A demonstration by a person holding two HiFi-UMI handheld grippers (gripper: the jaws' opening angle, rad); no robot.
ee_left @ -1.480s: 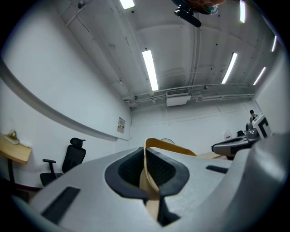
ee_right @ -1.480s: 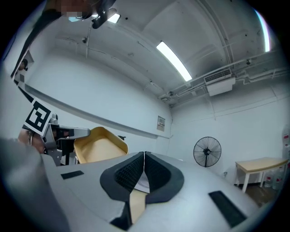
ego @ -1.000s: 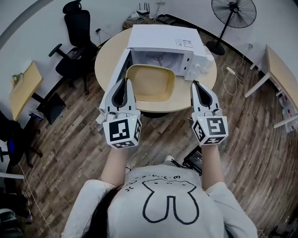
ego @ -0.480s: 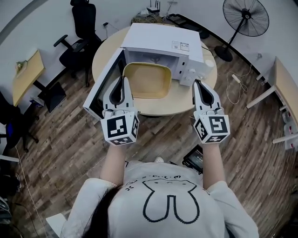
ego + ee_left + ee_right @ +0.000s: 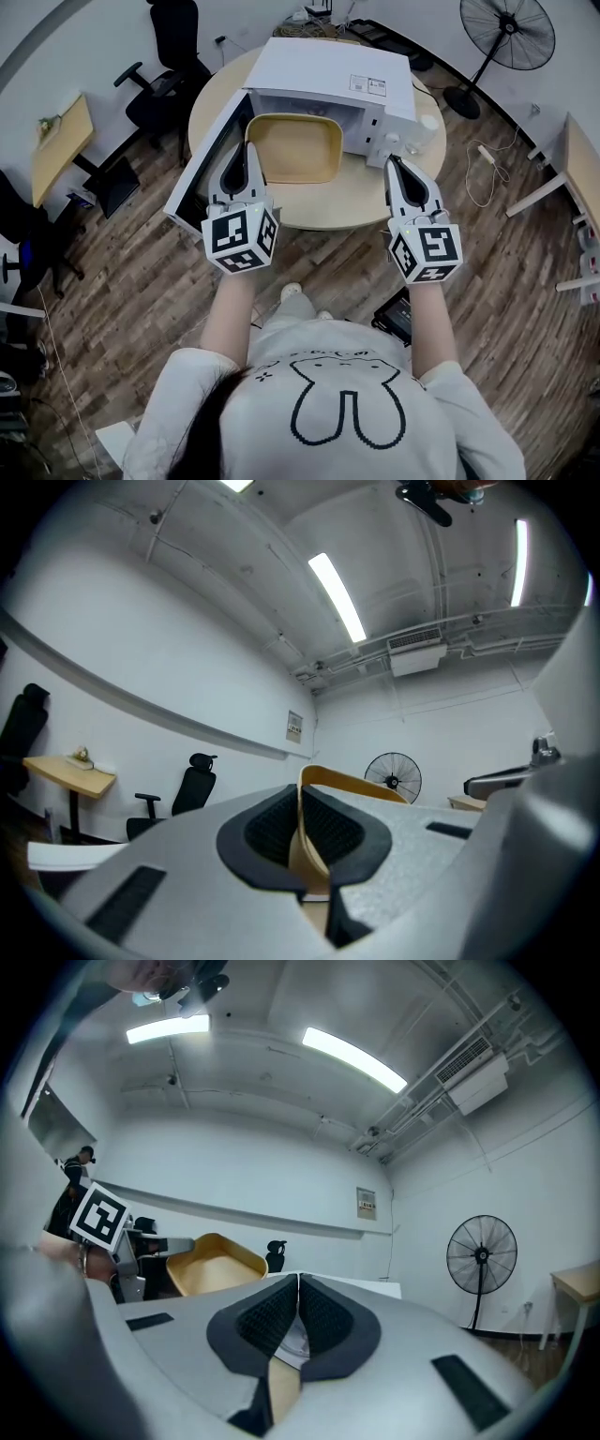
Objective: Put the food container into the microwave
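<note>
Both grippers: your left gripper [image 5: 247,150] is clamped on the left rim of the shallow tan square food container [image 5: 292,150]. Your right gripper [image 5: 392,163] has its jaws pressed together on nothing, just beside the microwave's right front corner.
Container: it sits at the mouth of the white box-shaped microwave [image 5: 328,67], over the round pale wooden table [image 5: 349,204]. By my judgement it is not yet set down inside.
Door: the white microwave door [image 5: 204,167] stands open at the left, close to your left gripper, so drifting left could knock it.
Tilt risk: you hold one edge only, so the unsupported right side may sag and catch the cavity's lower lip.
Right side: that idle gripper could bump the control panel.
Release: if you let go too near the opening, the container may tip out onto the table.
</note>
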